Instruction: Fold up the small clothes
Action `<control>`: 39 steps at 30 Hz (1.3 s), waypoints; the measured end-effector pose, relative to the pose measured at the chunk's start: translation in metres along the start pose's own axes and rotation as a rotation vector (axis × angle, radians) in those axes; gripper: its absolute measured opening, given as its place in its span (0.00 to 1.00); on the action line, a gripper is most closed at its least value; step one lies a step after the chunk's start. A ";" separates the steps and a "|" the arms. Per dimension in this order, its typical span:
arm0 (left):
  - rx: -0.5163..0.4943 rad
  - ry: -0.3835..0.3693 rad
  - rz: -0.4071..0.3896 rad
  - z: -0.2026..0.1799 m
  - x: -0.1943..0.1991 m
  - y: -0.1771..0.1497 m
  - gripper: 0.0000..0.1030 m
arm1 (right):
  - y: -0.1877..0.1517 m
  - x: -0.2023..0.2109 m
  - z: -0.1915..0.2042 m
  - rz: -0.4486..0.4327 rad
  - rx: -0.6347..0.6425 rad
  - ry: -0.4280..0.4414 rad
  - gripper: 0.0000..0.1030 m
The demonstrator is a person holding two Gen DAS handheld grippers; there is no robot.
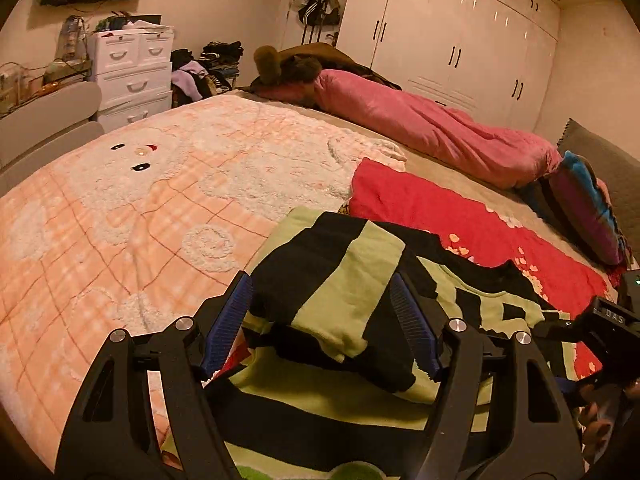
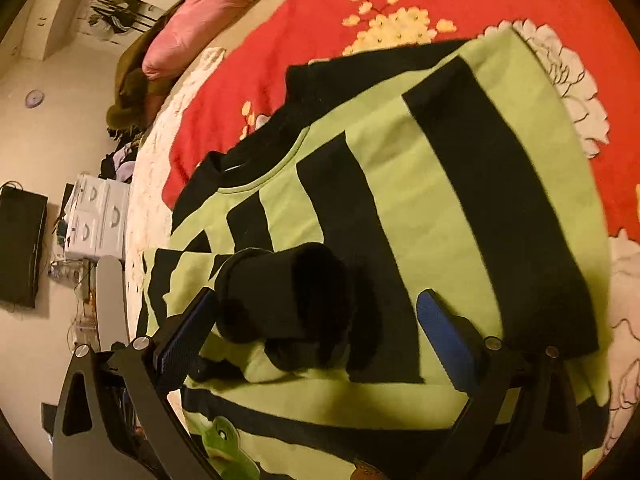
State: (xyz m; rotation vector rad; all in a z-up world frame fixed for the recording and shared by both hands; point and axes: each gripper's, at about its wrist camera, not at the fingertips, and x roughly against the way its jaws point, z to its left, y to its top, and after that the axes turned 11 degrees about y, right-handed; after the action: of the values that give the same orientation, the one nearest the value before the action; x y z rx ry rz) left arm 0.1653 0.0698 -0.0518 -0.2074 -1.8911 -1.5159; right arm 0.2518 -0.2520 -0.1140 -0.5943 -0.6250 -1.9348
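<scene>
On the bed (image 1: pixel 120 208), your green-and-black striped sweater (image 2: pixel 460 184) lies over the red floral blanket (image 1: pixel 460 216), one sleeve folded across its body. Your left hand-held gripper (image 1: pixel 322 320) straddles that sleeve with jaws spread, apparently not pinching. Your right hand-held gripper (image 2: pixel 316 320) is released around the black cuff (image 2: pixel 288 292). Expect soft, light, floppy knit that sags; take it at seams or folded edges, both layers together.
</scene>
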 end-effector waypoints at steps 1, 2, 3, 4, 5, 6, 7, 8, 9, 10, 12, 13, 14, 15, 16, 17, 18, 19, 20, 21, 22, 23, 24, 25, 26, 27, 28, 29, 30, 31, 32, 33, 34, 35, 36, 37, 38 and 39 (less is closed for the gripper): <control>0.006 0.002 0.002 0.001 -0.001 0.000 0.62 | 0.000 -0.004 0.002 0.005 0.000 0.013 0.96; 0.015 0.002 0.005 0.003 -0.003 0.000 0.62 | -0.001 -0.006 0.003 0.008 0.002 0.014 0.95; 0.022 0.003 0.006 0.004 -0.003 0.000 0.62 | -0.001 -0.007 0.005 0.007 0.007 0.012 0.89; 0.029 0.005 0.009 0.005 -0.004 0.000 0.62 | -0.002 -0.007 0.007 0.007 0.017 0.016 0.77; 0.035 0.003 0.013 0.007 -0.005 0.000 0.62 | -0.003 -0.010 0.011 0.017 0.036 0.025 0.53; 0.042 0.000 0.021 0.008 -0.007 -0.001 0.62 | -0.004 -0.011 0.013 0.023 0.052 0.023 0.48; 0.044 0.002 0.026 0.008 -0.009 -0.001 0.63 | -0.006 -0.012 0.019 0.024 0.085 0.030 0.41; 0.043 0.001 0.026 0.008 -0.009 -0.001 0.63 | -0.008 -0.012 0.024 0.028 0.114 0.037 0.30; 0.042 -0.002 0.024 0.008 -0.009 -0.001 0.63 | -0.011 -0.011 0.031 0.033 0.150 0.042 0.19; 0.042 -0.002 0.024 0.008 -0.009 -0.001 0.63 | -0.013 -0.009 0.038 0.035 0.188 0.057 0.15; 0.044 -0.003 0.022 0.008 -0.009 -0.001 0.63 | -0.016 0.000 0.051 0.029 0.241 0.090 0.15; 0.043 -0.001 0.021 0.008 -0.009 0.000 0.63 | -0.018 0.007 0.059 0.020 0.275 0.113 0.15; 0.044 -0.002 0.018 0.009 -0.008 0.000 0.63 | -0.019 0.016 0.066 0.011 0.308 0.135 0.15; 0.044 -0.004 0.015 0.008 -0.008 0.000 0.63 | -0.019 0.023 0.071 0.003 0.332 0.149 0.14; 0.043 -0.005 0.010 0.008 -0.007 0.000 0.63 | -0.018 0.034 0.078 -0.009 0.364 0.169 0.14; 0.041 -0.005 0.007 0.008 -0.007 0.000 0.63 | -0.017 0.045 0.083 -0.020 0.388 0.186 0.14; 0.037 -0.009 0.000 0.006 -0.005 0.001 0.64 | -0.015 0.055 0.087 -0.033 0.408 0.202 0.14; 0.032 -0.012 -0.006 0.005 -0.004 0.001 0.65 | -0.012 0.067 0.092 -0.049 0.434 0.220 0.14; 0.027 -0.014 -0.011 0.004 -0.003 0.001 0.66 | -0.009 0.075 0.096 -0.063 0.455 0.228 0.14; 0.018 -0.017 -0.016 0.002 -0.002 0.001 0.66 | -0.006 0.083 0.098 -0.077 0.472 0.229 0.14; 0.009 -0.019 -0.019 0.000 -0.002 0.001 0.66 | -0.002 0.091 0.098 -0.092 0.482 0.223 0.14; 0.000 -0.019 -0.020 -0.002 -0.002 0.001 0.66 | 0.002 0.098 0.093 -0.106 0.480 0.211 0.14; -0.012 -0.021 -0.022 -0.004 -0.001 0.001 0.66 | 0.006 0.101 0.089 -0.116 0.474 0.194 0.14; -0.020 -0.025 -0.024 -0.006 -0.001 0.001 0.66 | 0.011 0.105 0.083 -0.129 0.469 0.171 0.14; -0.033 -0.029 -0.026 -0.009 -0.001 0.000 0.66 | 0.014 0.106 0.078 -0.141 0.462 0.149 0.14; -0.044 -0.032 -0.027 -0.011 0.000 0.000 0.66 | 0.017 0.108 0.072 -0.149 0.453 0.128 0.14; -0.052 -0.036 -0.026 -0.014 0.000 -0.001 0.66 | 0.019 0.111 0.060 -0.160 0.447 0.094 0.14; -0.063 -0.042 -0.025 -0.017 0.000 -0.002 0.66 | 0.021 0.112 0.053 -0.166 0.448 0.056 0.14; -0.080 -0.049 -0.022 -0.021 0.000 -0.003 0.66 | 0.022 0.110 0.048 -0.172 0.450 0.023 0.14; -0.099 -0.056 -0.018 -0.026 0.000 -0.005 0.66 | 0.023 0.110 0.040 -0.181 0.445 -0.015 0.14; -0.122 -0.063 -0.011 -0.032 -0.001 -0.007 0.66 | 0.023 0.108 0.034 -0.181 0.439 -0.032 0.14; -0.158 -0.066 -0.001 -0.040 -0.002 -0.010 0.66 | 0.024 0.106 0.028 -0.179 0.437 -0.059 0.14; -0.184 -0.069 0.005 -0.047 -0.002 -0.012 0.66 | 0.022 0.102 0.022 -0.179 0.446 -0.094 0.14; -0.211 -0.072 0.007 -0.053 -0.002 -0.015 0.66 | 0.021 0.098 0.018 -0.179 0.453 -0.115 0.14; -0.245 -0.073 -0.001 -0.061 0.000 -0.018 0.66 | 0.020 0.093 0.014 -0.173 0.451 -0.128 0.14; -0.267 -0.075 -0.011 -0.066 0.003 -0.019 0.66 | 0.020 0.089 0.010 -0.168 0.444 -0.125 0.14; -0.284 -0.080 -0.021 -0.071 0.005 -0.020 0.66 | 0.020 0.084 0.008 -0.161 0.439 -0.127 0.14; -0.300 -0.096 -0.037 -0.076 0.009 -0.022 0.66 | 0.018 0.079 0.006 -0.149 0.441 -0.135 0.15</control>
State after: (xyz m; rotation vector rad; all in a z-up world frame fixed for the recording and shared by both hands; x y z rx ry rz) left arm 0.1786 -0.0084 -0.0586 -0.3880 -1.7400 -1.8415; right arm 0.2370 -0.3067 -0.0558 -0.4066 -1.1715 -1.8191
